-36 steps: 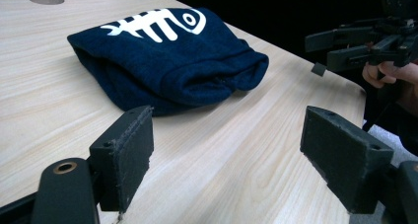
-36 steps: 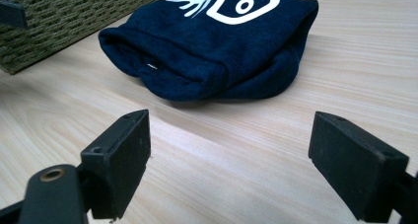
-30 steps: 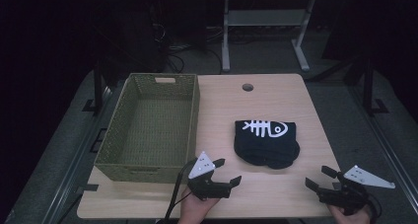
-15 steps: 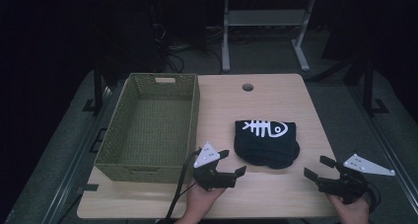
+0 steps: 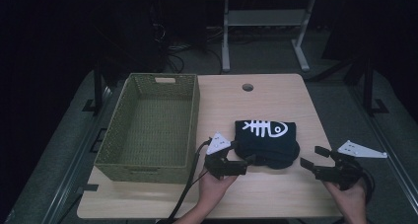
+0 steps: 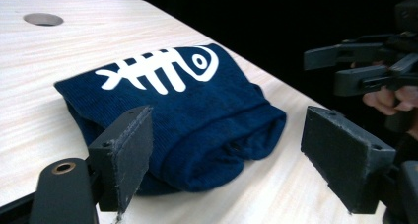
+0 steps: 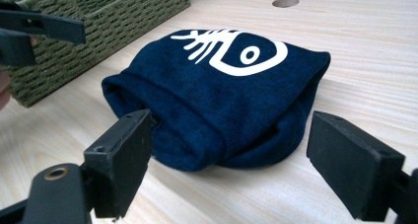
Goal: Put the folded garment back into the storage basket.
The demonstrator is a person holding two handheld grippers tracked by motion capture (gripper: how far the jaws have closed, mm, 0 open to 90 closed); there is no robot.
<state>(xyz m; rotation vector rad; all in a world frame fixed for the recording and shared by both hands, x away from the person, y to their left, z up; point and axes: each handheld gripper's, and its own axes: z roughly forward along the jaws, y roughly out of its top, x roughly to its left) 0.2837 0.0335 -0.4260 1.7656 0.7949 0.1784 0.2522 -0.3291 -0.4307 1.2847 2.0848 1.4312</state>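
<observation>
**Both grippers flank a folded cloth**

While the folded navy cloth (image 5: pixel 266 141) lies flat on the table (image 5: pixel 276 194), near its right-hand side and just right of the basket (image 5: pixel 148 130), both grippers sit at the cloth's near end. The cloth carries a white fish-bone print (image 5: pixel 263 128) on its far half. The left gripper (image 5: pixel 241 164) is at the cloth's near left corner, its jaws spread wide; in the left gripper view the cloth (image 6: pixel 172 110) lies between and just beyond them, one jaw close against its edge, though contact cannot be told. The right gripper (image 5: pixel 314 157) is held just right of the cloth's near end, a little apart from it, jaws also spread and holding nothing. In the right gripper view the cloth (image 7: pixel 217 91) fills the gap ahead, with the basket (image 7: pixel 98 17) at far left. A round hole (image 5: pixel 247 87) marks the table's far edge.
</observation>
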